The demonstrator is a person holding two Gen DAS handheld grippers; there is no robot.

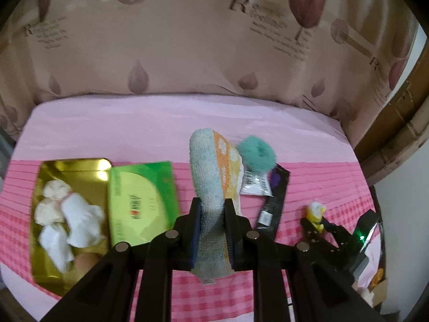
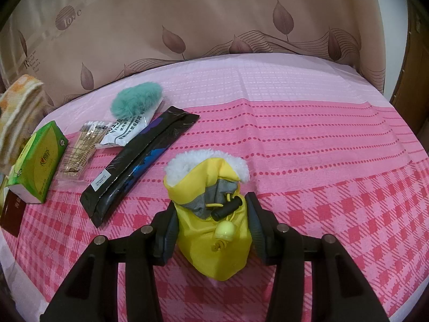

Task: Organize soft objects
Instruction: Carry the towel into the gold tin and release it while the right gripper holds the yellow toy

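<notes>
My left gripper [image 1: 211, 209] is shut on a folded towel [image 1: 211, 171], pale blue with orange and white patches, held above the pink cloth; it also shows at the left edge of the right wrist view [image 2: 18, 107]. My right gripper [image 2: 211, 209] is shut on a yellow drawstring pouch [image 2: 214, 230] with white fleece trim, low over the cloth; it shows small in the left wrist view [image 1: 316, 212]. A gold tray [image 1: 77, 169] at left holds white and cream soft items [image 1: 69, 212]. A teal fluffy ball [image 2: 136, 99] [image 1: 256, 153] lies at the back.
A green tissue box [image 1: 139, 201] [image 2: 37, 158] sits beside the tray. A black packet [image 2: 139, 161], a white sachet [image 2: 131, 128] and a clear bag of sticks [image 2: 80, 147] lie on the pink checked cloth [image 2: 321, 161]. A patterned curtain [image 2: 214, 13] hangs behind.
</notes>
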